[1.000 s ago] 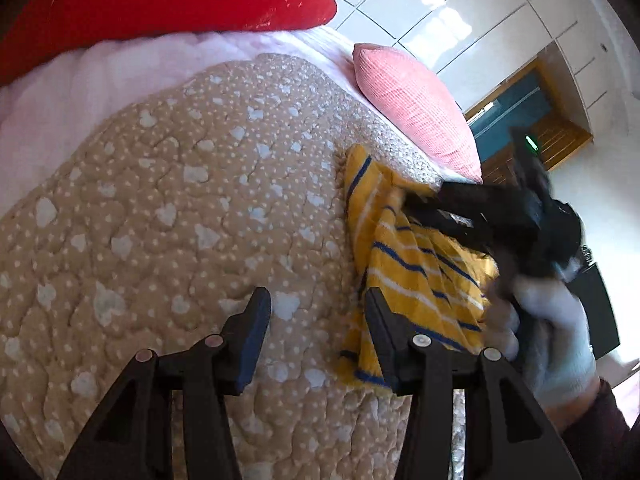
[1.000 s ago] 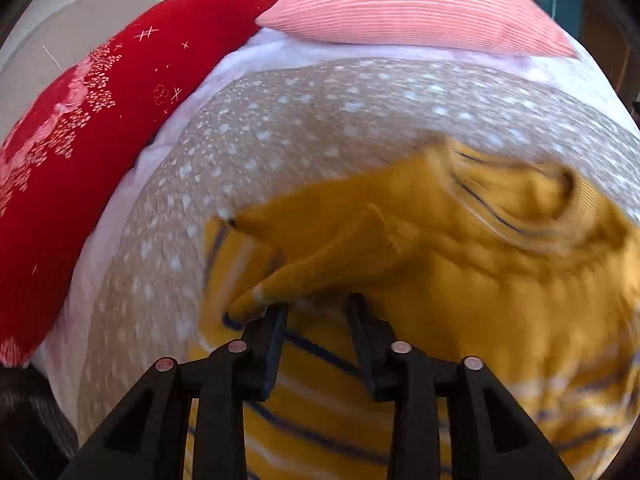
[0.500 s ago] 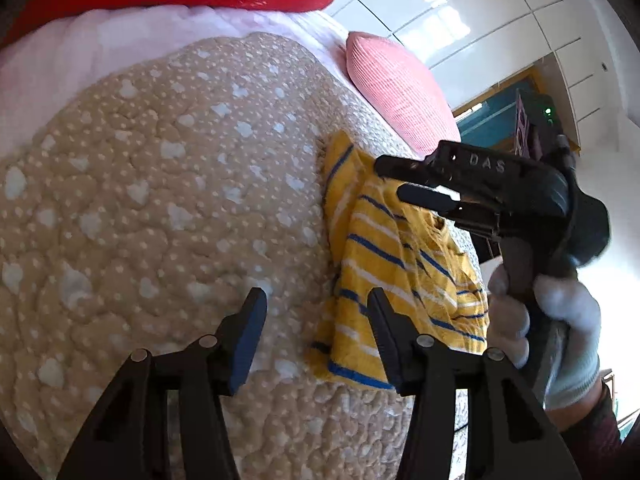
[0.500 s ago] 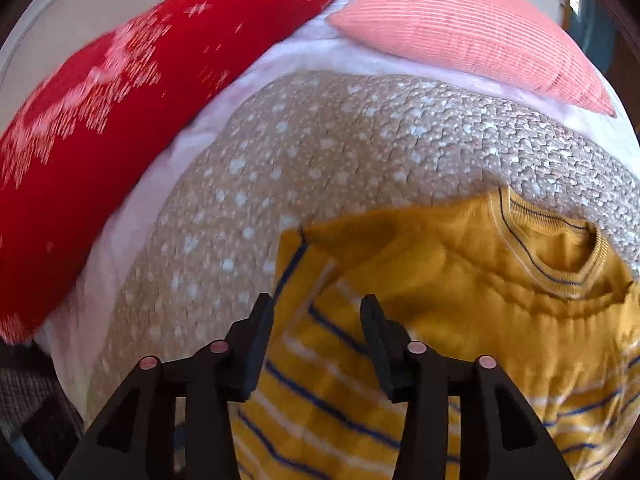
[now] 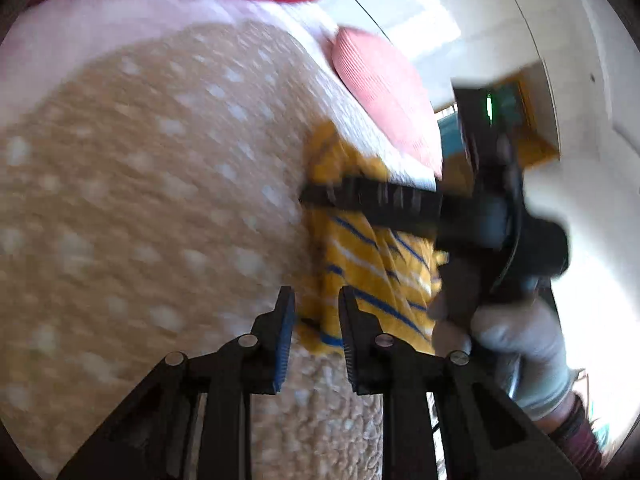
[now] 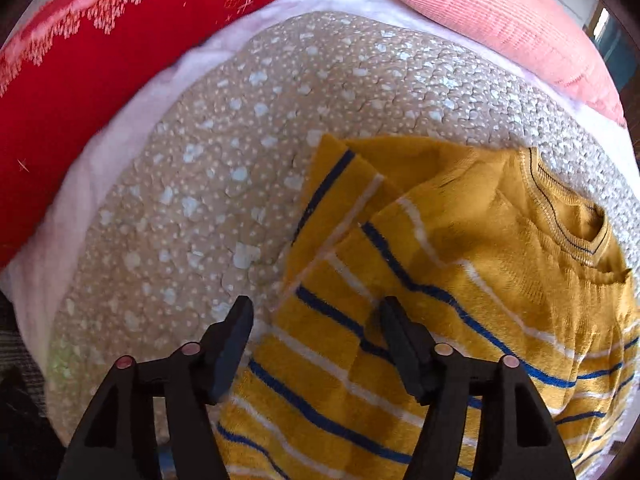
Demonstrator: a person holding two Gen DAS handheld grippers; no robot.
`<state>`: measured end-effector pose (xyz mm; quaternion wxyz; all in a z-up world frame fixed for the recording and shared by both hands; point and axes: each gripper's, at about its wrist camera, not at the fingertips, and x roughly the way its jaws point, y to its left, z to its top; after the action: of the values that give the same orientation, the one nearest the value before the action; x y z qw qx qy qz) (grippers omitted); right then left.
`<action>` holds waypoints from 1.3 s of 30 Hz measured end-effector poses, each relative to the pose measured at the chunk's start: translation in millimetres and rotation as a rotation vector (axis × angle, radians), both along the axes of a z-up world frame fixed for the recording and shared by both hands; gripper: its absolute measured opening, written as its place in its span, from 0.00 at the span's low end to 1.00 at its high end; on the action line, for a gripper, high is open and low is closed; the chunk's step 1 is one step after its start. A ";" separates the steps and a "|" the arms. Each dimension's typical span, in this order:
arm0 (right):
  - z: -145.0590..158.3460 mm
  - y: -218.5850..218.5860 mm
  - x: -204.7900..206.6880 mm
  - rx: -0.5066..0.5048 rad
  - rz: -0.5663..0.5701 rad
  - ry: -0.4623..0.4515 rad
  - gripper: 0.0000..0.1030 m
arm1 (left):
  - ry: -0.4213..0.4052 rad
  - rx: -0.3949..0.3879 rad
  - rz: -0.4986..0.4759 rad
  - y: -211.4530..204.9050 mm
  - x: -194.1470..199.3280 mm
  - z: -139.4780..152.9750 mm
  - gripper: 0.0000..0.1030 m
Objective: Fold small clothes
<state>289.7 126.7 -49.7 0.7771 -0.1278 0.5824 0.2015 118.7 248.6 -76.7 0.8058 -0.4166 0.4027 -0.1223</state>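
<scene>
A small yellow sweater (image 6: 460,264) with blue and white stripes lies on a beige dotted quilt (image 6: 240,152), one sleeve folded over its body. My right gripper (image 6: 316,320) is open and empty, just above the sweater's left edge. In the blurred left wrist view, the sweater (image 5: 360,256) lies right of centre. My left gripper (image 5: 316,312) is partly open, its jaws on either side of the sweater's near hem corner. The right gripper (image 5: 320,200) reaches across the sweater there, held by a gloved hand (image 5: 516,344).
A red pillow (image 6: 80,40) lies at the far left and a pink pillow (image 6: 500,16) at the far right, on a white sheet (image 6: 132,120). The quilt stretches left of the sweater. White wall panels (image 5: 460,20) and a doorway show beyond the bed.
My right gripper let go of the sleeve, opened wide and pulled back to the sweater's left edge. My left gripper moved to the hem corner and its jaws narrowed.
</scene>
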 end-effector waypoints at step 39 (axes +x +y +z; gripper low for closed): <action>32.8 -265.1 -11.0 0.127 -0.369 -0.184 0.12 | 0.037 0.137 -0.055 -68.9 51.6 -6.9 0.29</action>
<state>278.7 -138.5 -16.9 0.8572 0.0124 0.5087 0.0797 170.3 179.7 -83.7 0.8212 -0.3514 0.4362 -0.1091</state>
